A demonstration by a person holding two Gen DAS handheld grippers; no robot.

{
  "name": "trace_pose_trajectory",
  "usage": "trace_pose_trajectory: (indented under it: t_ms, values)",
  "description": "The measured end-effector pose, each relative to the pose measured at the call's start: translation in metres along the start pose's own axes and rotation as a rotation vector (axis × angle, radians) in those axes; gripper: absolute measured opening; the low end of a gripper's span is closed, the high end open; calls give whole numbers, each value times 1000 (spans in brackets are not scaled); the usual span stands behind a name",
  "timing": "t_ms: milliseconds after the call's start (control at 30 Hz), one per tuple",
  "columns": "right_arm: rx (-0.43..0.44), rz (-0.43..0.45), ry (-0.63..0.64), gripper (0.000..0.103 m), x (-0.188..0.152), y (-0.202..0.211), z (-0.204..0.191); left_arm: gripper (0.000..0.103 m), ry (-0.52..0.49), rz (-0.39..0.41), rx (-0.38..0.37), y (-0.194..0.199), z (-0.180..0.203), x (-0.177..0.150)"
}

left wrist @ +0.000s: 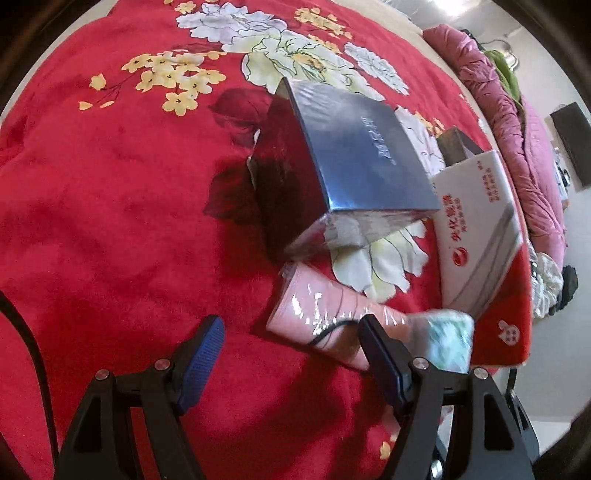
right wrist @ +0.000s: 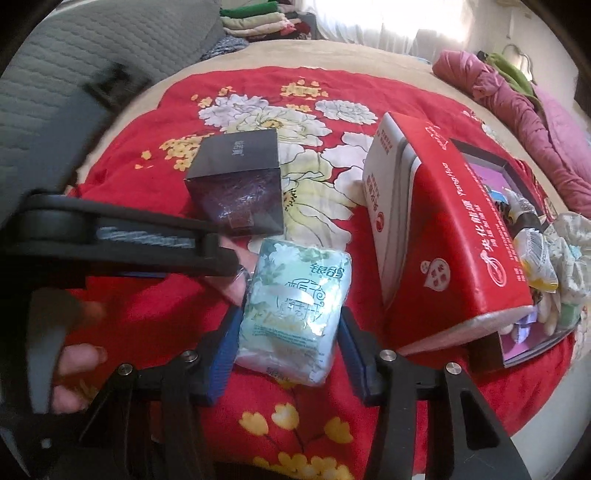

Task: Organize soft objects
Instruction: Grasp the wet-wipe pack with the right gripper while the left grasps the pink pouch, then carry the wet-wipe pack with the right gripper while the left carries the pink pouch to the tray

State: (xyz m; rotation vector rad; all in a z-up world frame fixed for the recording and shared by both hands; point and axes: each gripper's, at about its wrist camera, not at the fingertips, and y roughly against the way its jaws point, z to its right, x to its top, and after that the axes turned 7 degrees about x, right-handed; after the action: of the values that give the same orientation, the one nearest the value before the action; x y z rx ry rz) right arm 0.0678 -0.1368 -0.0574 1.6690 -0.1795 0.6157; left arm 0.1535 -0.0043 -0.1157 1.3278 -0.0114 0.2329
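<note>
A pale green tissue pack (right wrist: 295, 306) lies on the red floral blanket (right wrist: 332, 387). My right gripper (right wrist: 290, 347) is shut on it, a blue pad against each side. In the left wrist view the same green pack (left wrist: 450, 339) shows blurred beside the right finger. A pink plastic-wrapped pack (left wrist: 317, 314) lies just ahead of my left gripper (left wrist: 291, 332), which is open and holds nothing, its right finger overlapping the pack's near end. In the right wrist view one black finger of the left gripper (right wrist: 207, 254) reaches in from the left, just left of the green pack.
A dark glossy box (left wrist: 351, 158) stands behind the packs. A red and white carton (right wrist: 443, 236) lies to the right, with a shallow tray of small soft items (right wrist: 546, 266) beyond it. A pink quilt (right wrist: 524, 110) and folded clothes (right wrist: 258, 22) lie at the bed's far edges. A hand (right wrist: 74, 354) shows at the lower left.
</note>
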Motion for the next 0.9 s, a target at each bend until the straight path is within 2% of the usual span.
trace_pose_trajectory:
  t_ms: [200,233,333,367,433,500,667,900]
  values:
    - [19,14,-15,53,1,9,4,75,32,0,-15,-7,12,6]
    - [16,18,-17,53,1,11,5,72,27,-3,-15,-8,15,7]
    - [17,27,-27,53,0,17,9,55,33,-8,-33,-10,23,8]
    - [18,28,-29,53,0,20,10,50,40,-10,-55,-11,24,8]
    - [18,29,-34,53,-1,23,12,33,75,-28,-103,-13,23,9]
    - [23,31,-43,53,-2,26,14,24,98,-33,-154,-15,21,10]
    - [31,47,-50,53,-1,33,16,15,101,-5,-207,-7,19,8]
    - [29,115,-42,53,2,57,12,11,43,98,-198,32,22,3]
